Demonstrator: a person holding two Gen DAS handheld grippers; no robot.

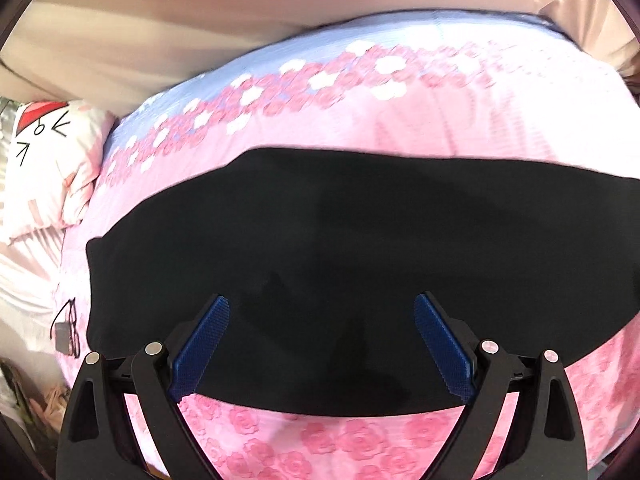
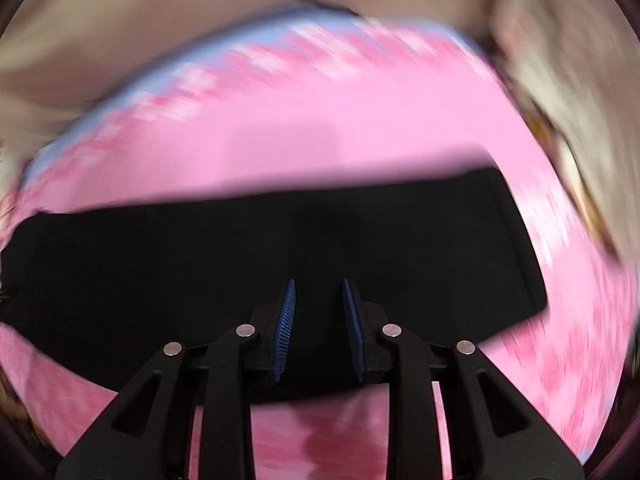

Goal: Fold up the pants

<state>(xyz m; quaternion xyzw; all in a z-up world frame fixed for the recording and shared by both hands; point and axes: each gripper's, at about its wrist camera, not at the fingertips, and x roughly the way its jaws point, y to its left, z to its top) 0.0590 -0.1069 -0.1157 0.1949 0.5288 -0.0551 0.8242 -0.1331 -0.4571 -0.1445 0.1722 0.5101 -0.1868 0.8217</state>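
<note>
A: Where are the pants?

B: The black pants (image 1: 360, 248) lie flat on the bed, on a pink bedspread (image 1: 440, 120) printed with roses. In the left wrist view they fill the middle as a wide dark band running from 9 o'clock to 3 o'clock. In the right wrist view the same band (image 2: 200, 264) crosses the picture, with one squared-off end toward 3 o'clock.

A: And the left hand-held gripper?

B: The left hand-held gripper (image 1: 322, 344) is released, its blue pads (image 1: 200, 348) spread wide apart above the near part of the pants, nothing between them. It enters from 6 o'clock.

A: The right one?

B: The right hand-held gripper (image 2: 320, 330) has its jaws drawn close, a narrow gap left between the blue pads (image 2: 286, 328). They stand over the near edge of the pants. That view is blurred, so I cannot tell whether any fabric is pinched.

A: Anything else around?

B: At 9 o'clock in the left wrist view, a white pillow (image 1: 52, 168) with a cartoon face. Below it, near 8 o'clock, a pair of glasses (image 1: 68, 332) beside the pants' end. A beige wall (image 1: 200, 20) stands at 12 o'clock.
</note>
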